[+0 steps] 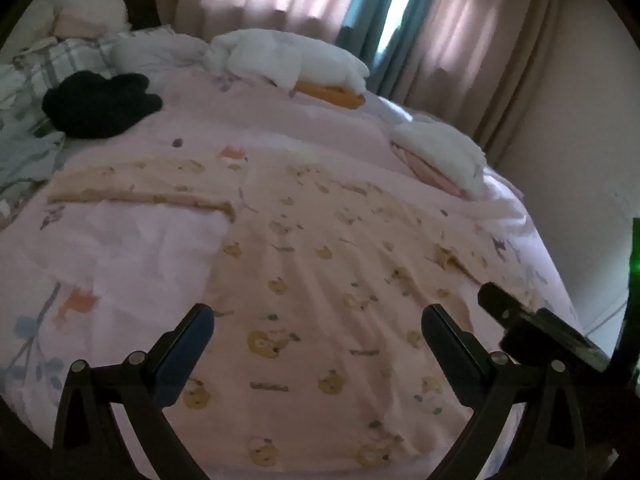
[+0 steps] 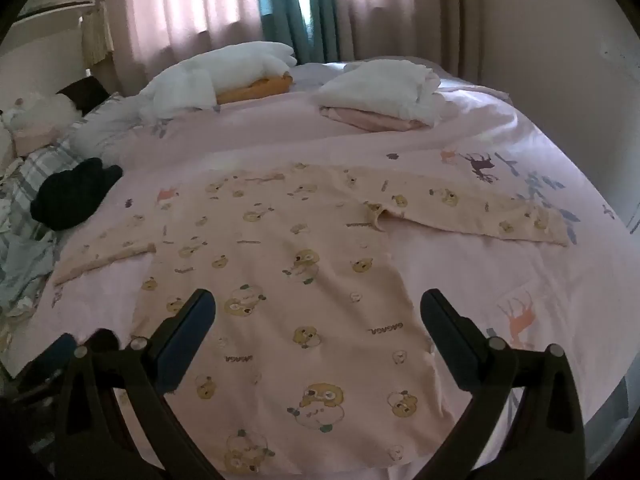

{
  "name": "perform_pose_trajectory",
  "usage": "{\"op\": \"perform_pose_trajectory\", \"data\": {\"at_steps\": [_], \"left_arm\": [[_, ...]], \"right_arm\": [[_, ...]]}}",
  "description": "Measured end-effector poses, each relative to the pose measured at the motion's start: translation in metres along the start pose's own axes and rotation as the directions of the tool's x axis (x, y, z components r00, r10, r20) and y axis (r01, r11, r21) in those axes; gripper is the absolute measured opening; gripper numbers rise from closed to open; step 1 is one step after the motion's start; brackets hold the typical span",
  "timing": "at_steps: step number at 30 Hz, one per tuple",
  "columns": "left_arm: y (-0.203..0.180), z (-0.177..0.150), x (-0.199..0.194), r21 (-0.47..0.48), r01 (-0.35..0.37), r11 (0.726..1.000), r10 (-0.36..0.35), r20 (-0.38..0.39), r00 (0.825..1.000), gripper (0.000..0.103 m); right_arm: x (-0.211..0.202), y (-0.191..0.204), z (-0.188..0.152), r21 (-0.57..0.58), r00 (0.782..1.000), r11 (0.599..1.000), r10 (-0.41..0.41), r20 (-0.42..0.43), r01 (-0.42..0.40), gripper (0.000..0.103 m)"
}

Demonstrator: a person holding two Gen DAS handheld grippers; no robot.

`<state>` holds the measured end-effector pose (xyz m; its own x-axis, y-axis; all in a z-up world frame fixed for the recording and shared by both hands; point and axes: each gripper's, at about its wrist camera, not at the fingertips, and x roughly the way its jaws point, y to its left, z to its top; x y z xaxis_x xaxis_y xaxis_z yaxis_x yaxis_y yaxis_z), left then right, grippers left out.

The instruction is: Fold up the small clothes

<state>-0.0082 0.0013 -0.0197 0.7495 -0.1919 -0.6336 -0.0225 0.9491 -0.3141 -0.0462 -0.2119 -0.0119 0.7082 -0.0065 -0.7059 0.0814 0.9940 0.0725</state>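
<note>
Printed long-sleeve top [image 2: 280, 264] lies flat, frame centre, on pink bedsheet [image 2: 520, 280]; left gripper [image 1: 318, 344] and right gripper [image 2: 318, 332] spread wide, empty, bottom of frame.

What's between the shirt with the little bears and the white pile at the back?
Only bare pink bedsheet lies between the shirt and the white pile, seen in the right wrist view.

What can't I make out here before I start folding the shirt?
- Printed shirt: its near hem is cut off by the bottom edge and the right gripper frame, in both views.
- Shirt's right sleeve: blurred in the left wrist view, behind the right gripper.
- Folded pile: item count too small to tell.
- Black garment: shape unreadable, dark and crumpled.
</note>
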Motion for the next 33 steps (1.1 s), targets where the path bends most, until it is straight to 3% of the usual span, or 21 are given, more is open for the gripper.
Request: {"op": "perform_pose_trajectory", "data": {"at_steps": [4,9,11,14,17,21,27,33], "left_arm": [[0.0,-0.001,-0.009,-0.025,-0.079,0.997,0.08,0.038,0.996,0.103],[-0.018,-0.016,-0.021,0.009,0.004,1.0,-0.004,0.029,1.0,0.102],[-0.023,-0.023,-0.026,0.019,-0.002,1.0,0.002,0.045,0.999,0.102],[-0.033,-0.027,-0.026,0.114,-0.059,0.992,0.053,0.058,0.997,0.102],[-0.031,-0.027,-0.021,0.156,-0.027,0.987,0.025,0.015,1.0,0.102],[-0.022,-0.02,-0.021,0.109,0.026,0.994,-0.026,0.001,1.0,0.102],[-0.022,-0.007,-0.024,0.082,0.024,0.996,-0.029,0.069,0.997,0.102],[-0.026,-0.01,-0.016,0.127,-0.073,0.989,0.064,0.073,0.995,0.102]], "right_arm": [[0.003,0.015,-0.006,-0.076,1.0,0.997,-0.025,0.01,0.025,0.103],[-0.01,0.014,-0.002,-0.071,0.997,0.996,-0.057,0.06,0.062,0.103],[-0.007,0.019,-0.005,-0.065,0.997,0.996,-0.063,0.036,0.066,0.103],[-0.007,0.015,-0.004,-0.061,0.994,0.994,-0.089,0.058,0.093,0.103],[-0.01,0.011,-0.004,-0.063,0.991,0.99,-0.121,0.065,0.125,0.103],[-0.01,0.006,-0.005,-0.042,0.987,0.988,-0.148,0.057,0.15,0.103],[-0.011,0.005,-0.005,-0.066,0.977,0.976,-0.207,0.04,0.21,0.103],[-0.011,0.0,-0.002,-0.049,0.98,0.979,-0.194,0.038,0.196,0.103]]}}
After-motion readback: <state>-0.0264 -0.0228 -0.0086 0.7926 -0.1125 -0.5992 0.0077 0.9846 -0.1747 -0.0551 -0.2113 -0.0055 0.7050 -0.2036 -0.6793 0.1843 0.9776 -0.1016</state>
